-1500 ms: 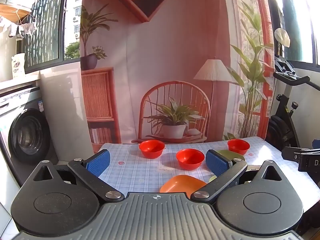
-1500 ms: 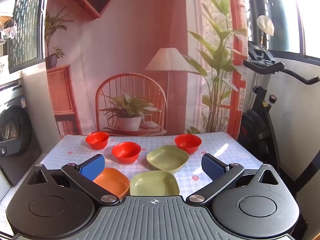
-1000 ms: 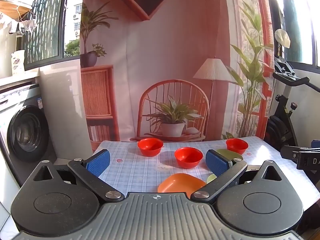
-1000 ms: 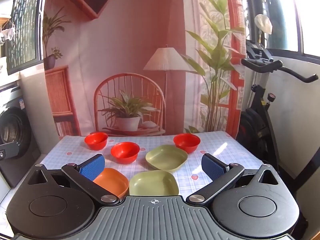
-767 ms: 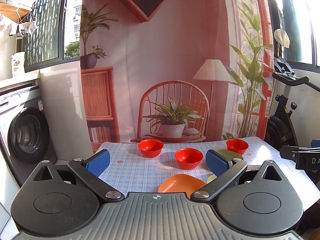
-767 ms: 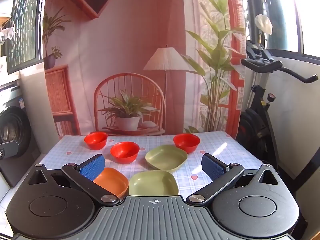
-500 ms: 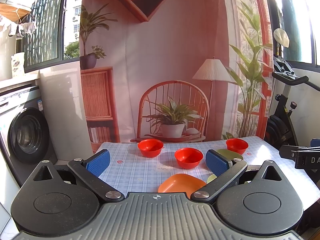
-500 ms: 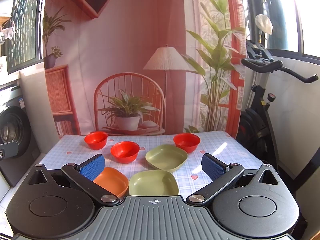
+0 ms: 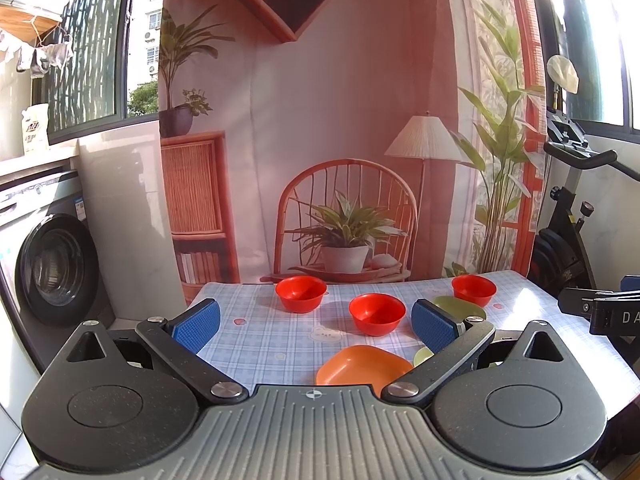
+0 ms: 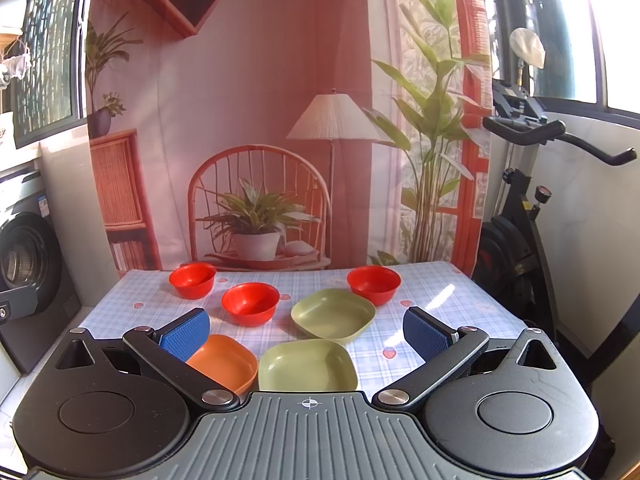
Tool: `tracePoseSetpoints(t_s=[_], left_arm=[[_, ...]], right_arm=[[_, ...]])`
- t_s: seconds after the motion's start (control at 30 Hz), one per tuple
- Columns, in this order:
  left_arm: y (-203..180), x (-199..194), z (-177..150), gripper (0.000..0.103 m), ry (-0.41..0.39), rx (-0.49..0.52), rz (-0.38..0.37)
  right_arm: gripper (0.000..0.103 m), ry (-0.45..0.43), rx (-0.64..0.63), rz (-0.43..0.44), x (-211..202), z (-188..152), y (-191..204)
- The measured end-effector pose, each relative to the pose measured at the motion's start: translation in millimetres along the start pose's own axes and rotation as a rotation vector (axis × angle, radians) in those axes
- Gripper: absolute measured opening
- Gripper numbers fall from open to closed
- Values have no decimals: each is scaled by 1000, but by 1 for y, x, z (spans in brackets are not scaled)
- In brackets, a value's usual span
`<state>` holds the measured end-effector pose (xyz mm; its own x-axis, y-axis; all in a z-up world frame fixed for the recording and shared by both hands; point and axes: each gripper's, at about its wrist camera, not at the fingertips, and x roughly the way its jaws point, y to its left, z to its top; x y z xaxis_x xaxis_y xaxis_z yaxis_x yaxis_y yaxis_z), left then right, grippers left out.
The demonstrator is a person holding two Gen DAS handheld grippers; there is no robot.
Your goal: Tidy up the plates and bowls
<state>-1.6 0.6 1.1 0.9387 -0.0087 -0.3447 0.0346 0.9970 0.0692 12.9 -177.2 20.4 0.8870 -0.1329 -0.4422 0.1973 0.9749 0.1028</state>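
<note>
On the checked tablecloth [image 10: 440, 300] sit three red bowls [image 10: 250, 304] at the back and three squarish plates nearer — none stacked yet. Nearest green plate [image 10: 307, 366] lies straight ahead of the right gripper [image 10: 306, 330], between its spread, empty jaws; orange plate [image 10: 224, 362] beside it. Left gripper [image 9: 316, 320] hovers agape, farther off.

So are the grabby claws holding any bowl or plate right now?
No. The left gripper and right gripper are both open and hold nothing.
</note>
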Motion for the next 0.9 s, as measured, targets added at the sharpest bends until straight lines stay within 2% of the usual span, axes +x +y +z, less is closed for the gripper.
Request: tracePoseSetpoints(t_s=[0.9], left_arm=[[0,1,0,103,1,-2,0]], right_arm=[[103,0,0,0,-2,0,0]])
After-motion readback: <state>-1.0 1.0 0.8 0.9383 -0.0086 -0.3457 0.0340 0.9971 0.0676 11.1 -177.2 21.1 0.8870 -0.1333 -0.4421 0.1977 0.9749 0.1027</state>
